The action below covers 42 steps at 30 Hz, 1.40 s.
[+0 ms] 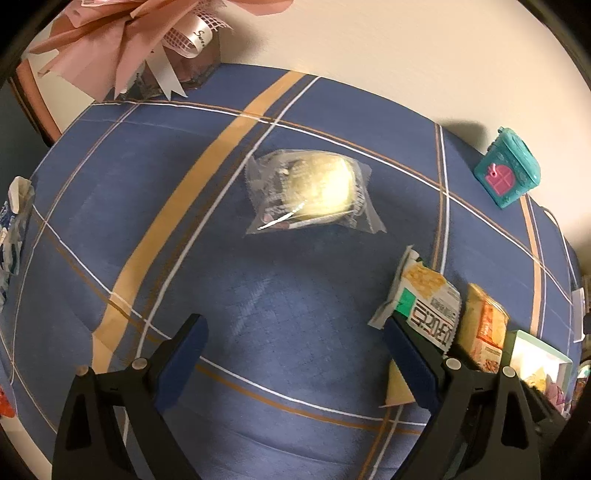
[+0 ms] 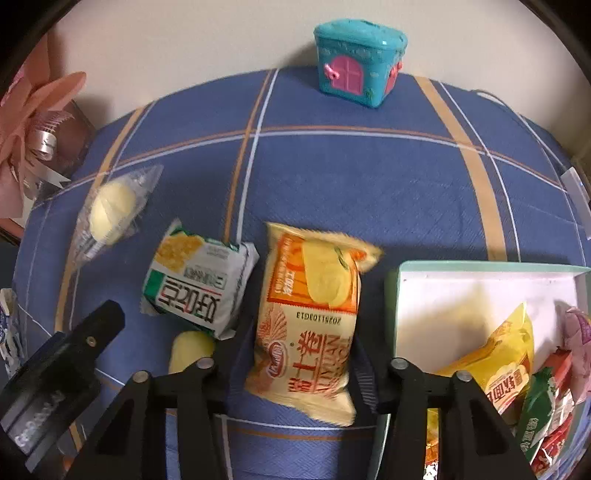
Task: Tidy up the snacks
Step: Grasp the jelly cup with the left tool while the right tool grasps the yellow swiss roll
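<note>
Right wrist view looks down on a blue checked cloth (image 2: pixel 332 177) that covers the worktop. The right gripper (image 2: pixel 301 363) has its jaws narrow around an orange and cream snack packet (image 2: pixel 314 317), and both pads seem to press on the sides of its lower half. Just left of it lies a white and green cracker packet (image 2: pixel 199 284), partly on top of a small yellow packet (image 2: pixel 190 349). Further left lies a clear wrapped pale bun (image 2: pixel 110 212). On the right stands a mint green box with a white inside (image 2: pixel 461 291); it holds a yellow snack bag (image 2: pixel 495 354) and some red and green packets (image 2: pixel 546 413). A turquoise toy house with a pink door (image 2: pixel 360 68) stands at the far edge, near the wall.

Left wrist view shows the left gripper (image 1: pixel 295 328) with its jaws wide and nothing between them, above bare cloth. The bun (image 1: pixel 314 190) lies ahead of it, well apart. A pink ribbon bow (image 1: pixel 140 33) is at the far left corner
</note>
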Each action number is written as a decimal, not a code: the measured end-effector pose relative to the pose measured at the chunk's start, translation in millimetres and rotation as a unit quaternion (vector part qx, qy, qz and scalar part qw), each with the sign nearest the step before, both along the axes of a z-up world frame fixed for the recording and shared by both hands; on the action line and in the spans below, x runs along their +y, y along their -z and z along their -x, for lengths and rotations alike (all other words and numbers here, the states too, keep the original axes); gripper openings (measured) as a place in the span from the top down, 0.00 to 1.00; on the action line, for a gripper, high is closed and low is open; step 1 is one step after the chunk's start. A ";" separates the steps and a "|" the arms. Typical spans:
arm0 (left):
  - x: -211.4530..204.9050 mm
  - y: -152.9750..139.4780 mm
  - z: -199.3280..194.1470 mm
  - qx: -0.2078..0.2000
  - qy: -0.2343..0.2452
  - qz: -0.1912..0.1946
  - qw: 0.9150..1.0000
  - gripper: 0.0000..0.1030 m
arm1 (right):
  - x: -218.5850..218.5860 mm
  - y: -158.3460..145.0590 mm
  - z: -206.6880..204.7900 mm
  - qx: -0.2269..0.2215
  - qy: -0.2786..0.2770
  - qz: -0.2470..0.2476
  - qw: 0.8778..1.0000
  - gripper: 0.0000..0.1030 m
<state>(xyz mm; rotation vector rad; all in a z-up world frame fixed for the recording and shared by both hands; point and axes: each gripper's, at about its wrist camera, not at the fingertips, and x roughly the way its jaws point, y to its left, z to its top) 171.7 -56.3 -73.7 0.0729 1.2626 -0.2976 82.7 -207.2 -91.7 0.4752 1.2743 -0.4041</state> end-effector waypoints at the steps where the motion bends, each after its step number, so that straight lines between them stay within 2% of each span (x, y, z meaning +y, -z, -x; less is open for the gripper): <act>1: -1.0 0.9 0.8 0.002 0.001 0.002 1.000 0.07 | -0.3 1.6 0.4 0.002 0.000 -0.001 1.000 0.51; 19: -28.8 9.9 21.6 0.052 0.038 0.031 0.997 0.06 | 14.2 3.5 20.0 0.029 -0.025 -0.026 0.999 0.56; 29: -42.6 26.8 31.1 0.098 0.052 0.048 0.993 0.07 | 17.6 -1.7 26.8 0.035 -0.045 -0.033 0.998 0.57; 31: -44.2 28.9 32.4 0.105 0.055 0.055 0.991 0.11 | 20.9 -1.7 27.5 0.036 -0.048 -0.033 0.998 0.57; 37: -40.8 26.2 37.8 0.125 0.060 0.080 0.987 0.32 | 18.4 -0.5 24.7 0.037 -0.052 -0.033 0.997 0.57; 41: -32.2 24.3 43.4 0.135 0.055 0.094 0.985 0.52 | 21.3 -1.9 26.6 0.038 -0.055 -0.035 0.997 0.57; 42: -29.4 23.1 44.2 0.134 0.052 0.092 0.985 0.54 | 18.8 -1.3 24.5 0.038 -0.055 -0.035 0.997 0.57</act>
